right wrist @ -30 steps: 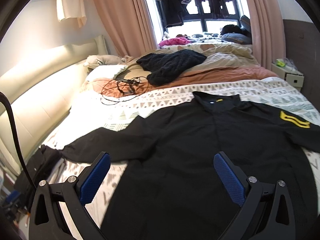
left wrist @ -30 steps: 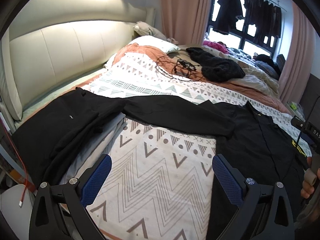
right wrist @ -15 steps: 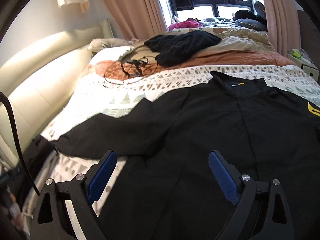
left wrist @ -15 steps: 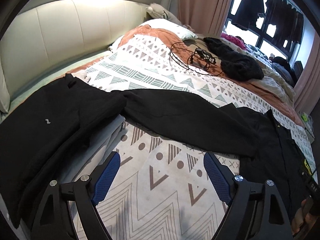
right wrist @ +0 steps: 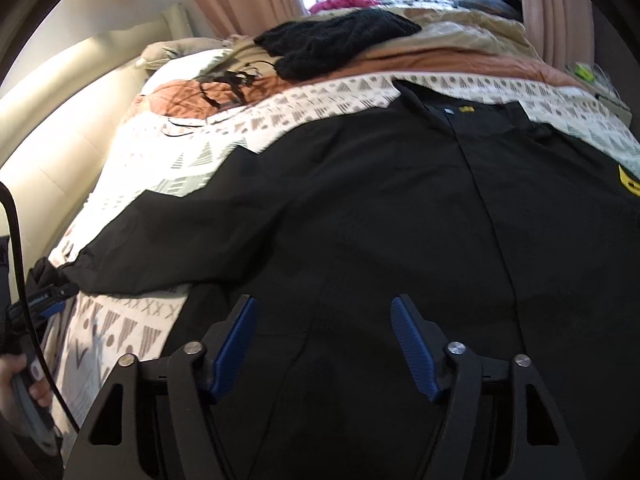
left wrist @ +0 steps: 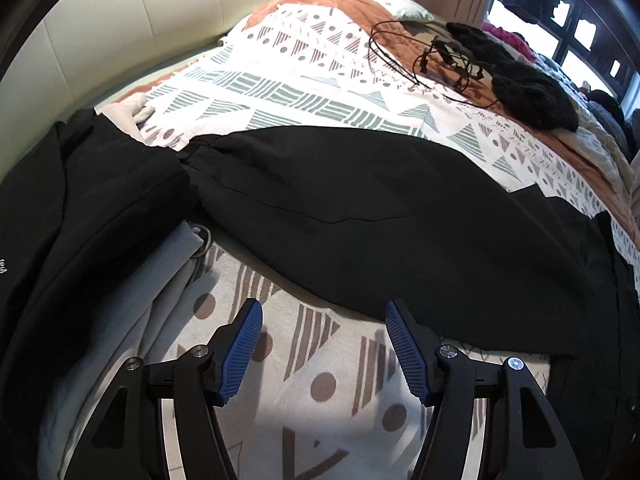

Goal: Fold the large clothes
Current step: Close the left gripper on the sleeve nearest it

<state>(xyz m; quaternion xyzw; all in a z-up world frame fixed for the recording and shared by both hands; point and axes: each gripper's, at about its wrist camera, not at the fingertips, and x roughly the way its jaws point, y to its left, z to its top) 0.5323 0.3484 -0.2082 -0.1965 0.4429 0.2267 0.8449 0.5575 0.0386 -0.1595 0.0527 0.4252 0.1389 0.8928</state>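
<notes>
Currently, left gripper (left wrist: 322,338) and right gripper (right wrist: 323,338) jaws are closing, empty, above the black jacket (right wrist: 380,208) and its sleeve (left wrist: 340,208).

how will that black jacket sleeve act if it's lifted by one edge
The black jacket sleeve probably droops limp: it lies flat and creased on the patterned bedspread. Its smooth fabric may slip. Being joined to the black jacket, it would likely tug that along.

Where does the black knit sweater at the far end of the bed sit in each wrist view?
Left wrist: black knit sweater upper right, just right of the tangled black cable.
Right wrist: black knit sweater top centre, right of that cable.
Shared landmark: the cable on the rust-orange blanket.
</notes>
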